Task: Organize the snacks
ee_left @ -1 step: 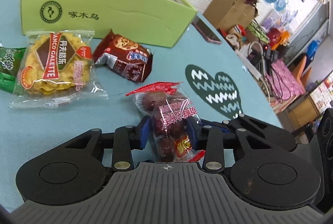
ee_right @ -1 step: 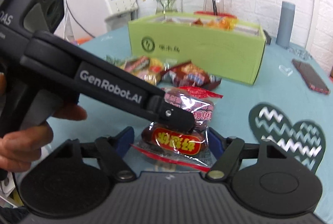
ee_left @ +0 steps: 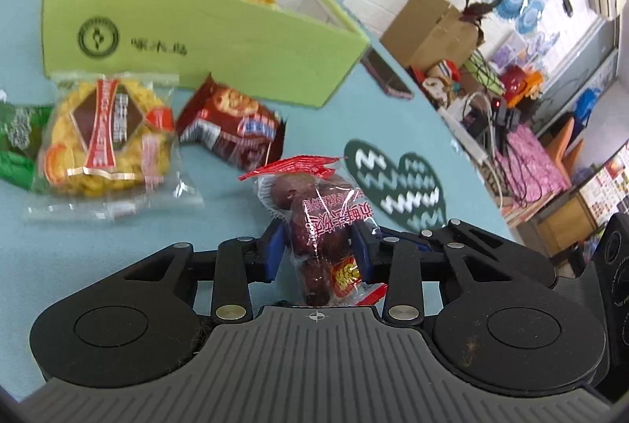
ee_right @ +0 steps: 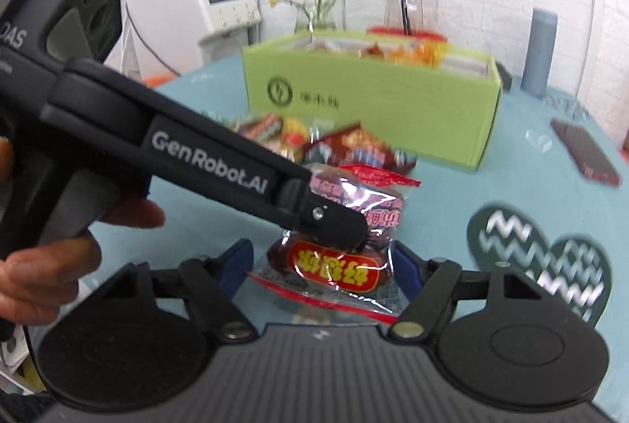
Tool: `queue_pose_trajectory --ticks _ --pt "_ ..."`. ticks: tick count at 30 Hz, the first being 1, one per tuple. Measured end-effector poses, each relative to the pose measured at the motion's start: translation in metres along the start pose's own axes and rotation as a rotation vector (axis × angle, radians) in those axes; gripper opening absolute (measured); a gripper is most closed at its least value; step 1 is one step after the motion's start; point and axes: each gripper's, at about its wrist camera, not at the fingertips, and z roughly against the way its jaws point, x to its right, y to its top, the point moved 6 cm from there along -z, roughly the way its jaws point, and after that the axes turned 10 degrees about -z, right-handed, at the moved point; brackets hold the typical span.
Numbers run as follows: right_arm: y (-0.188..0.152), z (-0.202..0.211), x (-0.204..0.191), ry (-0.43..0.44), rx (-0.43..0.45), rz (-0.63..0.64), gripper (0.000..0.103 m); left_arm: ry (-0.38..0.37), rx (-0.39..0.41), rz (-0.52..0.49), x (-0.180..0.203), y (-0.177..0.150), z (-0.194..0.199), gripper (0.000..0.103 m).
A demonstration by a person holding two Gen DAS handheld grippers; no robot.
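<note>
A clear packet of dark red dates (ee_left: 314, 222) with red ends sits between the blue pads of my left gripper (ee_left: 318, 250), whose jaws are closing and press on it from both sides. In the right wrist view the same packet (ee_right: 338, 262) lies crosswise between the pads of my right gripper (ee_right: 320, 263). Those jaws are closing too, with a gap still showing on the left side. The left gripper's finger (ee_right: 326, 222) comes in from the left over the packet, and a hand (ee_right: 43, 265) holds its handle. A light green open box (ee_left: 220, 41) holding snacks stands behind.
On the blue tablecloth lie a yellow galette packet (ee_left: 106, 136), a brown-red packet (ee_left: 232, 124) and a green packet (ee_left: 15, 148), all in front of the box. A dark heart-shaped mat (ee_right: 538, 258), a phone (ee_right: 585, 155) and a grey bottle (ee_right: 542, 49) are to the right.
Both grippers and the date packet hold nearly the same place. The box and the snacks behind have slid slightly lower in the views and look blurred.
</note>
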Motion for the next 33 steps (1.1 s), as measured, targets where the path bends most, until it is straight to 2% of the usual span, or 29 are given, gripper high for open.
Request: queue_pose_trajectory --ticks 4,9,14,18,22,23,24,25,27,28,29,31,33 --pt "0.035 0.001 0.002 0.007 0.074 0.050 0.075 0.003 0.071 -0.041 0.003 0.037 0.015 0.015" --pt "0.081 -0.015 0.008 -0.006 0.139 0.113 0.075 -0.016 0.115 -0.047 -0.012 0.093 0.018 0.015" --pt "0.128 -0.045 0.023 -0.002 0.182 0.132 0.075 0.027 0.161 -0.080 -0.028 0.142 0.008 0.016" --pt "0.161 -0.085 0.046 0.003 0.180 0.113 0.075 0.061 0.177 -0.087 -0.050 0.180 -0.016 0.017" --pt "0.172 -0.132 0.071 -0.023 0.125 0.057 0.078 0.071 0.121 -0.060 -0.079 0.199 -0.063 0.015" --pt "0.169 -0.145 0.076 -0.025 0.073 0.040 0.079 0.084 0.091 -0.056 -0.086 0.198 -0.077 0.020" --pt "0.164 -0.156 0.080 -0.034 0.043 0.026 0.079 0.076 0.087 -0.055 -0.090 0.195 -0.087 0.020" --pt "0.165 -0.161 0.086 -0.030 0.058 0.007 0.083 0.063 0.094 -0.061 -0.091 0.193 -0.091 0.021" --pt "0.167 -0.159 0.089 -0.016 0.048 -0.005 0.083 0.068 0.107 -0.090 -0.088 0.192 -0.091 0.023" --pt "0.169 -0.155 0.089 -0.009 0.062 -0.008 0.091 0.075 0.113 -0.104 -0.086 0.191 -0.089 0.031" --pt "0.172 -0.149 0.089 -0.007 0.084 -0.006 0.092 0.079 0.126 -0.112 -0.084 0.191 -0.086 0.041" --pt "0.177 -0.137 0.088 -0.013 0.109 0.013 0.092 0.090 0.171 -0.122 -0.077 0.191 -0.073 0.055" --pt "0.180 -0.123 0.082 -0.027 0.145 0.042 0.092 0.099 0.229 -0.131 -0.070 0.192 -0.052 0.062"
